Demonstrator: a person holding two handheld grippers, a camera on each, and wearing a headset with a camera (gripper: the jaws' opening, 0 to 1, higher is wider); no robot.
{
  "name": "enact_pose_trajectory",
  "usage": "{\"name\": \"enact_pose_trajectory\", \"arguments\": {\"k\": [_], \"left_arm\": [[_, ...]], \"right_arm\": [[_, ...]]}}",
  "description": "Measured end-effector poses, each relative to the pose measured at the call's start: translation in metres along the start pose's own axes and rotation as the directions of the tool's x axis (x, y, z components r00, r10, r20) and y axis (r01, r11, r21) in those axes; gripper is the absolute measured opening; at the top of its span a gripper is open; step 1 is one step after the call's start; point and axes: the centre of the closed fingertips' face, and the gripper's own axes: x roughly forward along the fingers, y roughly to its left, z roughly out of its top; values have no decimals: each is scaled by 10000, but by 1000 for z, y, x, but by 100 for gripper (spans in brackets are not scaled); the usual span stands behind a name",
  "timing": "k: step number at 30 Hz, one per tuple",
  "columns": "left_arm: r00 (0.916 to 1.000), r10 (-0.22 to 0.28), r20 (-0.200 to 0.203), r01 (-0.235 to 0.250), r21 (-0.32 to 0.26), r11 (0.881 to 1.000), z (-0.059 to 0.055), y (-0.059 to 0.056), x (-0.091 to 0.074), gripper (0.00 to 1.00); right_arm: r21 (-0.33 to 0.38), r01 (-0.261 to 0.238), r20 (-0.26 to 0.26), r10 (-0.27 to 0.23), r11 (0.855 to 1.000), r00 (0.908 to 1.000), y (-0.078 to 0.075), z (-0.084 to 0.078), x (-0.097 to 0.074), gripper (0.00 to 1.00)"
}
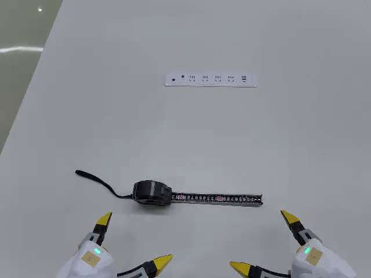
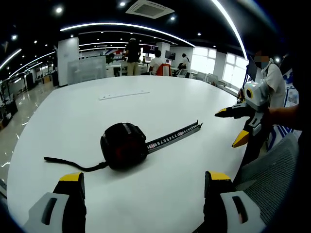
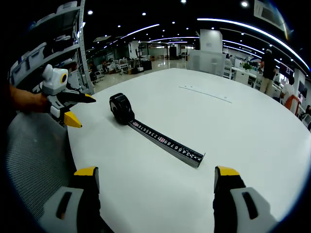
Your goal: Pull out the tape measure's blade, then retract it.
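Lying extended: tape measure (image 1: pixel 152 193) blade (image 1: pixel 217 199) | head view: power strip (image 1: pixel 210 79), probably

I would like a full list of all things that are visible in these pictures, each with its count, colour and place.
tape measure: one, black case, on the table, just ahead of the grippers
blade: one, dark with printed markings, pulled out from the case toward the right gripper, flat on the table
strap: one, black, trailing from the case on the side away from the blade
power strip: one, white, farther back on the table
table: one, white, under all of these
people: several, in the far background of the left gripper view
left gripper: one, white with yellow tips, open, holding nothing
right gripper: one, white with yellow tips, open, holding nothing
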Motion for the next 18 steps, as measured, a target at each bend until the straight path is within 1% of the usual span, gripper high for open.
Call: {"name": "enact_pose_trajectory", "arguments": {"k": [10, 14, 18], "left_arm": [[9999, 112, 52, -111, -52, 9999, 3, 0, 0, 100], [9999, 146, 41, -145, -119, 9998, 5, -2, 1, 100], [9996, 295, 40, -294, -172, 9994, 6, -2, 3, 100]], "right_arm": [[-10, -7, -31, 7, 10000, 10000, 0, -1, -1, 100], [7, -132, -20, 132, 9999, 9999, 2, -1, -1, 100], [-1, -179, -21, 179, 9998, 9998, 2, -2, -1, 99]]}}
